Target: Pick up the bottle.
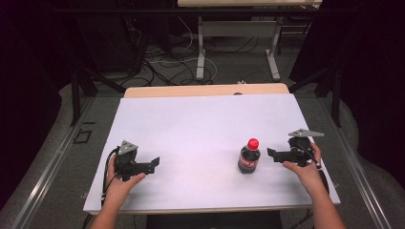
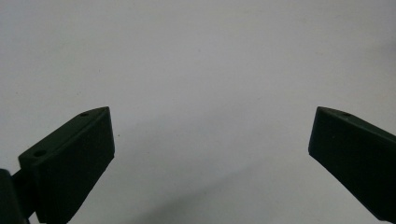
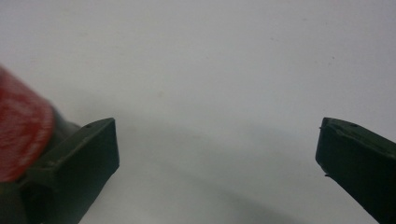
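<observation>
Bottle (image 1: 249,157) of dark cola with a red cap stood upright on the white table top (image 1: 200,129), at about four o'clock from the board's centre and well toward the near edge. Right gripper (image 1: 271,153) was held level at roughly three o'clock from the bottle, just beside it, jaw tips pointing at the label but not touching. In the right gripper view both jaws stood wide apart with bare table between them, and a red blur, probably the bottle's label or cap, sat off the left jaw rather than inside the gap, so nothing was gripped. Left gripper (image 1: 155,162) rested near the board's near-left corner, about nine o'clock from the bottle and well apart from it; the left gripper view showed its jaws (image 2: 210,140) equally spread over blank white surface, holding nothing. Judged step: approach, with the right hand lining up on the bottle and no grasp yet made. Next move would call for shifting the right gripper so the bottle's body falls between the two jaws, centred, then closing at label height, below the narrow neck. Care needed: a jaw tip nudging the side could tip the bottle, since it stood free with nothing bracing it.
</observation>
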